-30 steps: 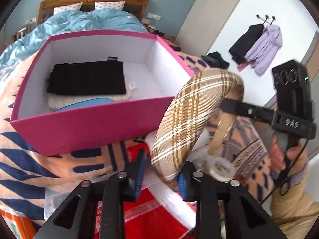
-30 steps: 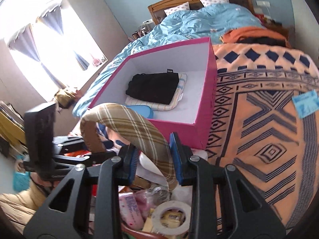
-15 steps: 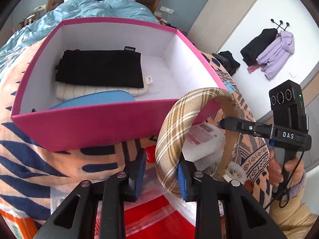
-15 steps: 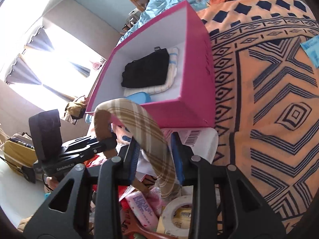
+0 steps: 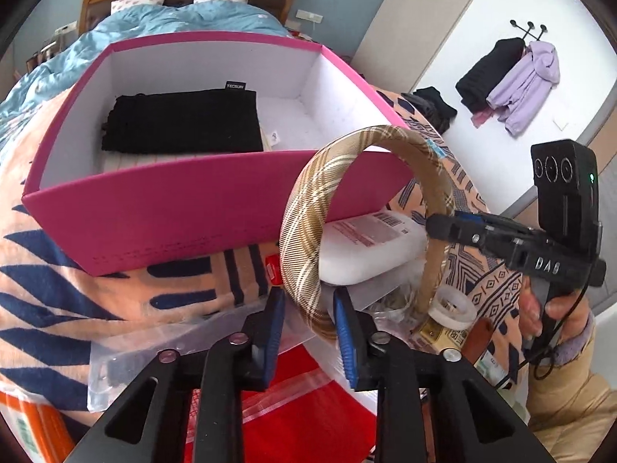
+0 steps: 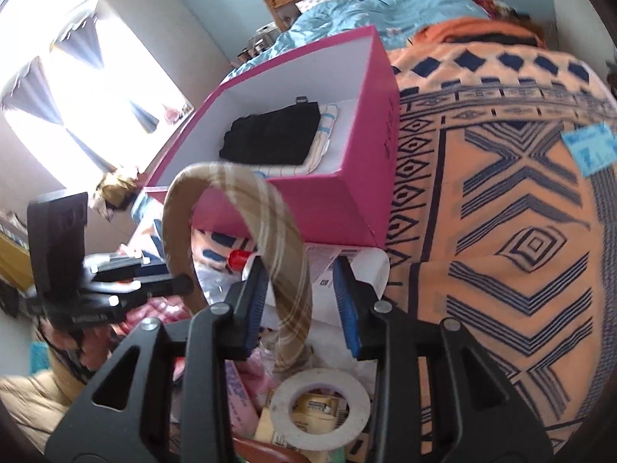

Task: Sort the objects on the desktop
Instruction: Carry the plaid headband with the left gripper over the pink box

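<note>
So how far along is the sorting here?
Done: a black pouch sits in the pink box. In hand: the plaid headband, the left claw just closing on one end, the right claw open around the other. Remaining: boxing it, plus the tape roll and white bottle outside.

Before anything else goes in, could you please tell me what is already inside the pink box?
Inside the pink box lies a black folded cloth on a pale striped cloth. The near wall hides the floor in front of them.
</note>
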{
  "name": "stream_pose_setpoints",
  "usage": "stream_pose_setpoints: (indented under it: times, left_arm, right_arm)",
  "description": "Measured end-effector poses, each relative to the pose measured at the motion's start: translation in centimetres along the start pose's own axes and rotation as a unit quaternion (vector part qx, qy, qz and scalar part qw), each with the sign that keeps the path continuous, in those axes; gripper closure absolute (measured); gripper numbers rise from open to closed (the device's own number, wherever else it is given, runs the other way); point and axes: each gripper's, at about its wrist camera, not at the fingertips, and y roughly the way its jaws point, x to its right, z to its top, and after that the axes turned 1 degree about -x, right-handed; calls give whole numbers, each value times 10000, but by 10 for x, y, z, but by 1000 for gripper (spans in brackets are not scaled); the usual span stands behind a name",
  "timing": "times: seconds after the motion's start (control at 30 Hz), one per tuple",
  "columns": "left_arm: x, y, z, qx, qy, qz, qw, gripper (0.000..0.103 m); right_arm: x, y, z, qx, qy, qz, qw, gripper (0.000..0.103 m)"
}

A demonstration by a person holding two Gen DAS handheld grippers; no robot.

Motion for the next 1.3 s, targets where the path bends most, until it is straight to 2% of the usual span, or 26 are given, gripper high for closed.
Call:
stream_pose_setpoints:
  times: [0.03, 0.1, 0.6, 1.3]
  left_arm:
    - [2, -1, 0, 37, 29, 50, 10000, 79]
    - [4, -3, 1, 88, 60, 71, 9999, 80]
    - [15, -23, 9, 411, 249, 249, 9985, 80]
    - [8, -45, 28, 743, 183, 406, 9962, 80]
  right_arm:
    - [-3, 1, -1, -7, -87, -27, 10000, 76]
    - [-8, 2, -3, -25, -242, -170, 9996, 83]
    - [-16, -9, 5, 267, -354, -249, 9987, 83]
    - [-36, -15, 32, 464, -675, -198, 9964, 83]
